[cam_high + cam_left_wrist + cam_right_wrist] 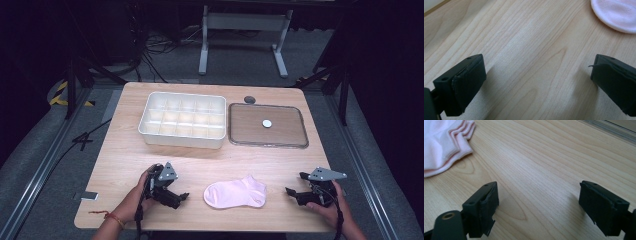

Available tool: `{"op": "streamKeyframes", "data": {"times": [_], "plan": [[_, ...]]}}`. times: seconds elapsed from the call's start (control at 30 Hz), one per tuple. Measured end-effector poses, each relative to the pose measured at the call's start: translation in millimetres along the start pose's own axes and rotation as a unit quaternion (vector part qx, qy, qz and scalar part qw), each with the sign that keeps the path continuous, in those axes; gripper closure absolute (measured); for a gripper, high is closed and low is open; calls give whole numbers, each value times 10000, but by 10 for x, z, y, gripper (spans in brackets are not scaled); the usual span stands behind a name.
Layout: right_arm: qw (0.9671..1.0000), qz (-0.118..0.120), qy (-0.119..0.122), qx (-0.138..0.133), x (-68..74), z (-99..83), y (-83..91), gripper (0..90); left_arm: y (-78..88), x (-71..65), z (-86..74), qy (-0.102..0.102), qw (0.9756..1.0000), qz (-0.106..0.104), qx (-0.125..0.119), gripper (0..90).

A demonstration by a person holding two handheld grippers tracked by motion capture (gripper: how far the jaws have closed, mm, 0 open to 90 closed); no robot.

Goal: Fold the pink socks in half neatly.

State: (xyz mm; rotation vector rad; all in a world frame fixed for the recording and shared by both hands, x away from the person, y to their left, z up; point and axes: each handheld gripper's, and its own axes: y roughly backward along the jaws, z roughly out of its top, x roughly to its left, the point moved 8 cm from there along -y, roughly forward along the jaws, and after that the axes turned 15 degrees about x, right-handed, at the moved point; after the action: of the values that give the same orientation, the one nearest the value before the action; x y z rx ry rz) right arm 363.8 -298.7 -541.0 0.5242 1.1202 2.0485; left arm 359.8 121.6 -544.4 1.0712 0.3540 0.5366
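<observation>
While I watch from the high view, these lines give what I can and cannot read.
Hard to make out: in the high view the left tongs [181, 196] and right tongs [294, 191] are small and dark, so I read their jaws from the gripper views.
Cut off: the pink sock [617, 13] is clipped by the top right edge of the left gripper view; in the right gripper view the sock [442, 143] runs off the top left corner, cuff edges showing.
Left tongs: jaws stand wide apart with bare table [529, 62] between them, gripping nothing.
Right tongs: jaws [537, 207] spread wide over bare wood, nothing between them.
Sock: flat on the table between the two tongs [235, 193], near the left pair's tips, a little farther from the right pair, touching neither.
Beyond the tongs: a white divided box [182, 120] and a flat lid [267, 125] lie well apart from both.
</observation>
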Motion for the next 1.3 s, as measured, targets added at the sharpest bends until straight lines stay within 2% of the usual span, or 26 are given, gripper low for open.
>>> {"op": "streamKeyframes", "data": {"times": [1.0,1.07,1.17,1.3], "plan": [[10000,-7,-13,12,-9,-4,2,156,26,17,-49,-93,10000,3,6,2],[10000,11,-14,11,-13,-8,8,171,27,16,-49,-92,10000,1,9,2],[10000,15,-39,-38,-16,-4,25,245,26,17,-48,-91,10000,4,-1,3],[9995,137,11,-273,25,53,97,332,25,16,-48,-80,10000,2,-3,2]]}}
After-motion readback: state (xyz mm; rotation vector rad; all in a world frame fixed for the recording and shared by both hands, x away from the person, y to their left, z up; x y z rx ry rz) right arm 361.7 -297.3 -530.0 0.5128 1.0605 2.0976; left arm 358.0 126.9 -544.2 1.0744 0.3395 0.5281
